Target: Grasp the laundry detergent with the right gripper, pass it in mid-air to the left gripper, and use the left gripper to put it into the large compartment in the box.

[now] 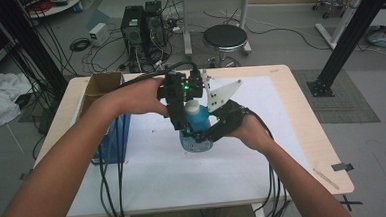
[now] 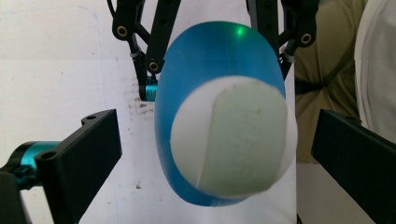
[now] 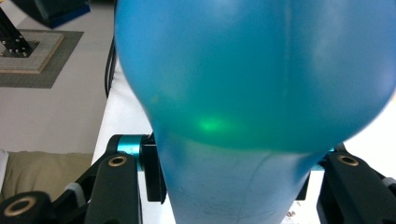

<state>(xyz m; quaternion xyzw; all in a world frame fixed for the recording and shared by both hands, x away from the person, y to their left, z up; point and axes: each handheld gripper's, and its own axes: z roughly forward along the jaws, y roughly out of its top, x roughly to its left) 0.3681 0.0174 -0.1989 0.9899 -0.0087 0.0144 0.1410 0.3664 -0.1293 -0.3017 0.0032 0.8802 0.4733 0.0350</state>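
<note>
A blue plastic bottle [image 1: 198,122] with a white cap [image 1: 192,107] is held over the middle of the white-covered table [image 1: 184,174]. My right gripper [image 1: 202,136] reaches in from the right and is shut on the bottle's lower body. In the right gripper view the blue bottle [image 3: 252,70] bulges out from between the jaws of the right gripper [image 3: 238,186]. My left gripper [image 1: 177,117] points down over the top. In its own view the left gripper [image 2: 219,163] stands open, one jaw on each side of the cap [image 2: 233,140], with gaps to it.
An open cardboard box [image 1: 102,85] on a blue crate [image 1: 113,140] stands at the table's left edge. Black cables [image 1: 113,193] hang over the front edge. Behind the table are a round stool [image 1: 224,37] and computer towers [image 1: 141,26].
</note>
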